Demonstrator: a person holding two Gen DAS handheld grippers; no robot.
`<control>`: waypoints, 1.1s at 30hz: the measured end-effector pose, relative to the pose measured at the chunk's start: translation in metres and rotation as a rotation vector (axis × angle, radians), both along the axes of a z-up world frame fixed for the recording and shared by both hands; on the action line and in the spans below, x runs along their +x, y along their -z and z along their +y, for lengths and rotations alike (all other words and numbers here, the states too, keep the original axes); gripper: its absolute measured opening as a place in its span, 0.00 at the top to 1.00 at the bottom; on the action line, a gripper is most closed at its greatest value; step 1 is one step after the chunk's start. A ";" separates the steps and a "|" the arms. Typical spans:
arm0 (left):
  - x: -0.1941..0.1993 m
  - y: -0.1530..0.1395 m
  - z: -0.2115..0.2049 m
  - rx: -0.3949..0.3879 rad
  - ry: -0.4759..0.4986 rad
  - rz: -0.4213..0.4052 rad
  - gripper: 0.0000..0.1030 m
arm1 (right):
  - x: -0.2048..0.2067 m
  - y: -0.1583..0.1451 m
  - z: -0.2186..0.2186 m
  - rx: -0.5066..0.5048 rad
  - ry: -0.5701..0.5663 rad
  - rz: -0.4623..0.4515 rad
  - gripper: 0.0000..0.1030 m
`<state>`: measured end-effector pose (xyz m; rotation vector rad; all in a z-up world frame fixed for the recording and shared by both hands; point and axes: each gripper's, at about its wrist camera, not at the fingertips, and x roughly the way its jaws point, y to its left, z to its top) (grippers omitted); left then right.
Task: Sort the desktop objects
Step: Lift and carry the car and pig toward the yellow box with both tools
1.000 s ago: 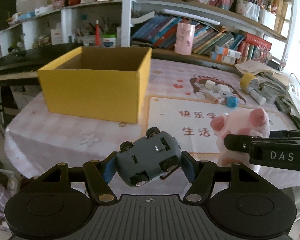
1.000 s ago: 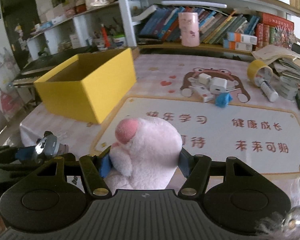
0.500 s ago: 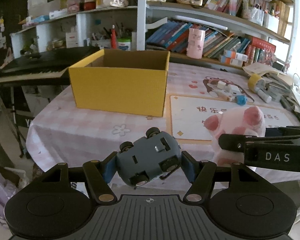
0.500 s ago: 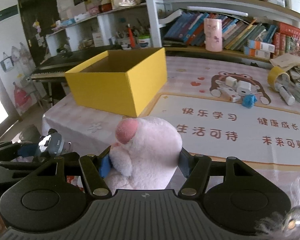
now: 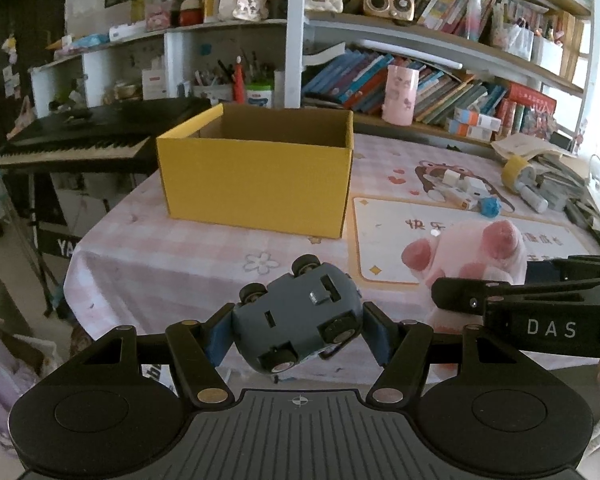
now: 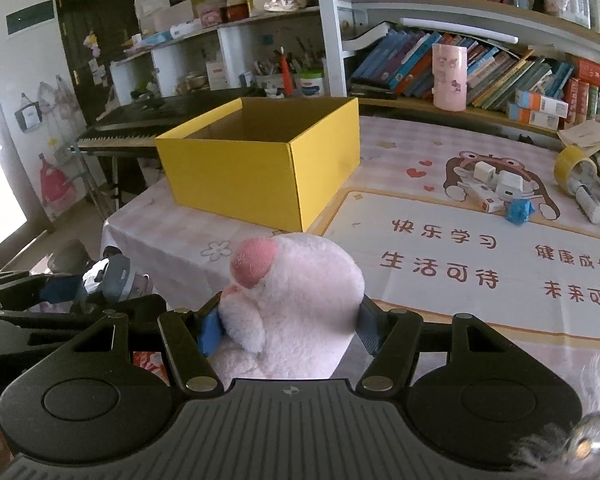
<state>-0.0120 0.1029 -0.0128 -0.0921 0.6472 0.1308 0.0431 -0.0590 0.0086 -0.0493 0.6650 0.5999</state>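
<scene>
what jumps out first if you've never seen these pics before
The big yellow box stands open on the pink checked tablecloth, easily the brightest thing there. Up close, the left tool grips a grey toy car tipped wheels-up, and the right tool squeezes a pink plush pig. Behind, crowded bookshelves fill the wall.

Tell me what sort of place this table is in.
Most likely a home study or a child's room: crowded shelves of books behind the table, a keyboard piano beside it, and a cartoon desk mat under toys and stationery.
</scene>
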 end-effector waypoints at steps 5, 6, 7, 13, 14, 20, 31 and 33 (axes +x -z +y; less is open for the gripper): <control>-0.001 0.001 0.004 0.000 -0.007 0.005 0.36 | -0.002 0.002 0.005 -0.001 -0.007 0.007 0.40; -0.001 0.001 0.005 0.001 -0.006 0.006 0.36 | -0.002 0.002 0.005 -0.001 -0.006 0.009 0.40; -0.001 0.001 0.005 0.001 -0.007 0.006 0.36 | -0.001 0.002 0.006 -0.001 -0.005 0.009 0.40; -0.001 0.002 0.005 -0.001 -0.015 0.004 0.36 | -0.001 0.002 0.005 -0.003 -0.006 0.004 0.40; 0.000 0.002 0.006 -0.005 -0.018 0.005 0.36 | -0.002 0.002 0.005 -0.003 -0.006 0.006 0.40; 0.015 -0.002 0.013 -0.011 -0.014 -0.005 0.36 | 0.013 -0.002 0.009 -0.025 -0.005 0.021 0.40; 0.069 -0.044 0.040 0.032 -0.024 -0.122 0.36 | 0.073 -0.044 0.005 0.043 0.036 -0.043 0.40; 0.081 -0.052 0.046 0.042 -0.039 -0.146 0.36 | 0.091 -0.052 0.010 0.054 0.028 -0.051 0.40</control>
